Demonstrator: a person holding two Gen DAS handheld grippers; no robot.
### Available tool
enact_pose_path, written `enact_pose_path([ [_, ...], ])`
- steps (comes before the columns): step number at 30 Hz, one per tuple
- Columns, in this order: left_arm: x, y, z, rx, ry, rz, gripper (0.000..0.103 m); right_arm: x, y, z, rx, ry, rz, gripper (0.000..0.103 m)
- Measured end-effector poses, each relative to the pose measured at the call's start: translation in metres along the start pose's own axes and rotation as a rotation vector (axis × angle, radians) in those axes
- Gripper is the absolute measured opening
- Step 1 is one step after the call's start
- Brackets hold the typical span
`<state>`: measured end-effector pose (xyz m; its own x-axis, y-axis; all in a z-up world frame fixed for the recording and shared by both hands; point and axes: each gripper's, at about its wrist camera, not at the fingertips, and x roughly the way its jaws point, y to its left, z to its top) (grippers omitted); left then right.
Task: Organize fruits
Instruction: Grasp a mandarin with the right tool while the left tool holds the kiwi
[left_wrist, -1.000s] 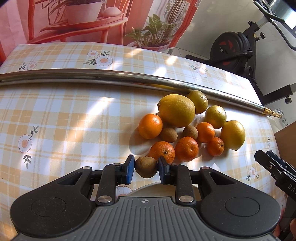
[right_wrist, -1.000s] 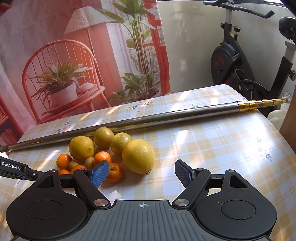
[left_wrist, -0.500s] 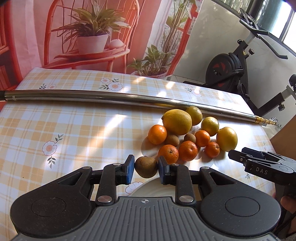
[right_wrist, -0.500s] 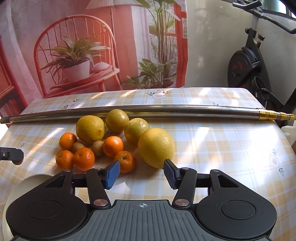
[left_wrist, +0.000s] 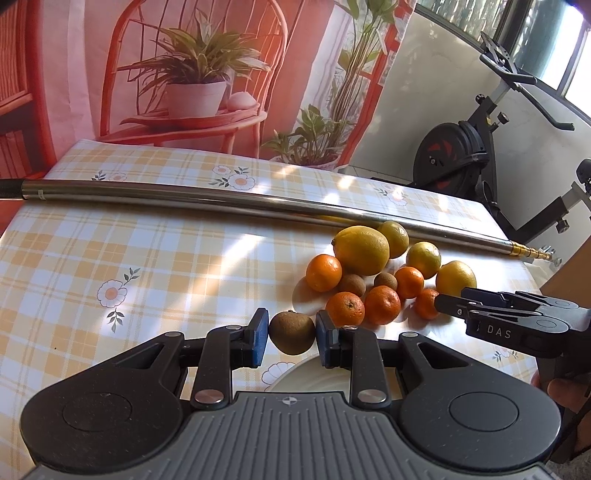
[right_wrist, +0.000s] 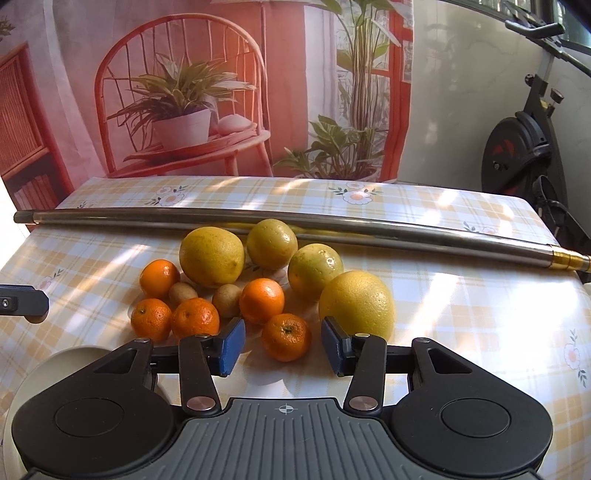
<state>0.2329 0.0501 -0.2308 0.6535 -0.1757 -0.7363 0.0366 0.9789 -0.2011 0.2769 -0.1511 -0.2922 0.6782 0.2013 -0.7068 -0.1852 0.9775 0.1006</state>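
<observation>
My left tool (left_wrist: 291, 334) pinches a kiwi (left_wrist: 291, 333) above the white plate (left_wrist: 314, 376) just below it, so I should lower gently before releasing, while my right tool (right_wrist: 282, 345) stays spread around a mandarin (right_wrist: 286, 336).

1. This is a room in a home, used for living and eating.
2. The table (right_wrist: 480, 314) has a checked yellow cloth with printed flowers.
3. An exercise bike (left_wrist: 476, 147) stands by the white wall.
4. A printed backdrop (right_wrist: 221, 92) with a red chair and plants hangs behind the table.
5. Loose fruit (right_wrist: 258, 288) lies on the cloth, in sunlight.
</observation>
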Motion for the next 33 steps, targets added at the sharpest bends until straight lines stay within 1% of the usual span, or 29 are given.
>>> enact_pose_path([
  [5,0.0,0.0,-0.003,0.004,-0.001,0.001,0.029,0.006,0.012,-0.002,-0.01,0.023,0.053,0.043],
  [8,-0.001,0.001,-0.003,0.002,0.002,-0.01,0.029,0.01,0.025,0.0,-0.041,0.031,0.08,0.042],
  [13,-0.003,0.001,-0.004,0.01,-0.005,-0.009,0.029,0.018,0.042,0.004,-0.061,0.042,0.115,0.038],
  [19,-0.005,0.007,-0.006,0.0,-0.002,-0.014,0.029,0.029,0.051,0.008,-0.086,0.069,0.114,0.033],
  [29,-0.006,0.01,-0.01,0.0,0.015,-0.032,0.029,0.041,0.058,0.012,-0.086,0.084,0.108,0.036],
  [33,-0.005,0.012,-0.013,-0.002,0.022,-0.035,0.029,0.046,0.06,0.014,-0.088,0.09,0.091,0.037],
])
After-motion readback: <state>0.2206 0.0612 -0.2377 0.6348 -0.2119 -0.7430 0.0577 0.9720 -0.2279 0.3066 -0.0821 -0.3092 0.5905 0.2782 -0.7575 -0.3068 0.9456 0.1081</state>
